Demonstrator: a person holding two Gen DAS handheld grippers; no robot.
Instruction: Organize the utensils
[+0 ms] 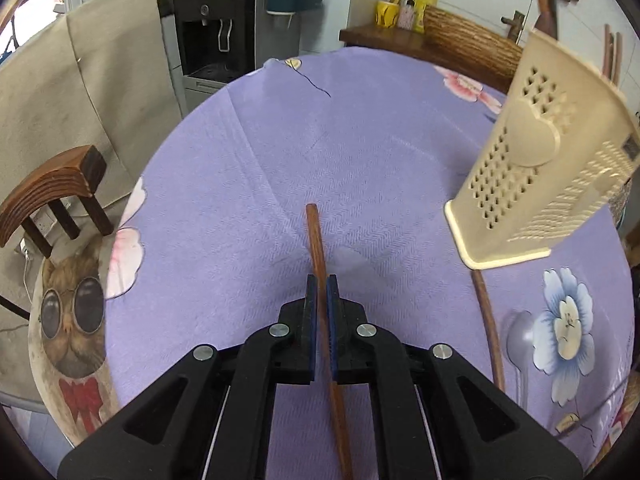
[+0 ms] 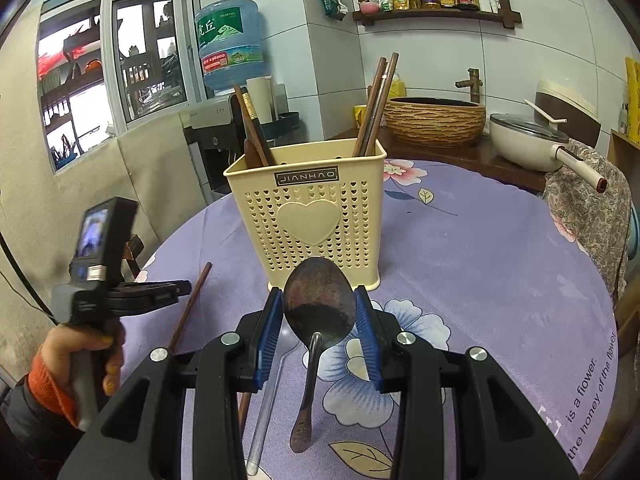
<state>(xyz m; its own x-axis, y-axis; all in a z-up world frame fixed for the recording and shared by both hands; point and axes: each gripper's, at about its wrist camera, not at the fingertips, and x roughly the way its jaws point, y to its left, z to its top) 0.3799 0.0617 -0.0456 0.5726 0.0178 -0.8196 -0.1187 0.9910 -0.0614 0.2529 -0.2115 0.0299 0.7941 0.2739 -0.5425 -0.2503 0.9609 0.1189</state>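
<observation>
Chopstick (image 1: 316,240) between closed jaws

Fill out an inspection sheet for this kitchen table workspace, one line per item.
Surface: round table under a lilac flowered cloth.
Job's things: cream perforated plastic utensil holder upright, with dark chopsticks standing in it; one brown wooden chopstick in the left gripper; dark metal spoon in the right gripper; a pale spoon and another wooden stick lying on the cloth.
Clutter: nothing seen besides the utensils.
Grippers: left gripper shut on the chopstick; right gripper shut on the spoon's bowl, handle hanging down.
Cables: a white lead on the floor by the wooden chair.
Surroundings: water dispenser, woven basin, white pan.
</observation>
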